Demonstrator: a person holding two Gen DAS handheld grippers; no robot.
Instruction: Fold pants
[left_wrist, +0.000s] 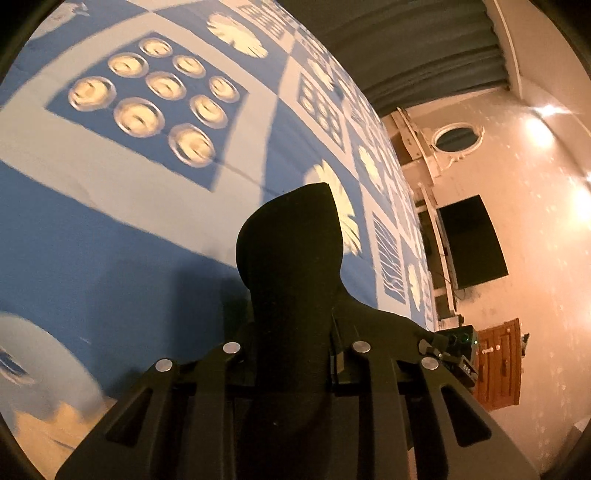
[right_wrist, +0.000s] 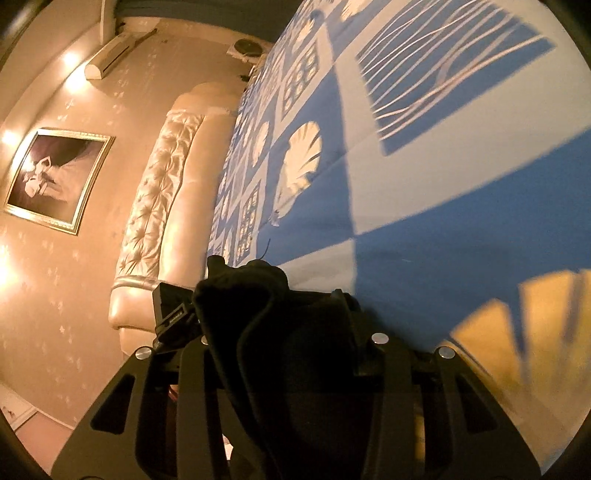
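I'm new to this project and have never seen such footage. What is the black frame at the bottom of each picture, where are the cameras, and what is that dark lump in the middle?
No robot here: a person holds a two-finger gripper in each hand, and each carries a fisheye camera looking forward along its fingers. That is why both pictures bulge and tilt. The black frame with silver pins is the gripper's own body. One picture comes from the left gripper, the other from the right gripper. The dark lump is the black pants, bunched between the fingers of each gripper, so both seem shut on the cloth. Behind lies a bed with a blue and white patterned bedsheet. The right view also shows a tufted headboard and a framed picture; the left view shows a dark screen on the wall.
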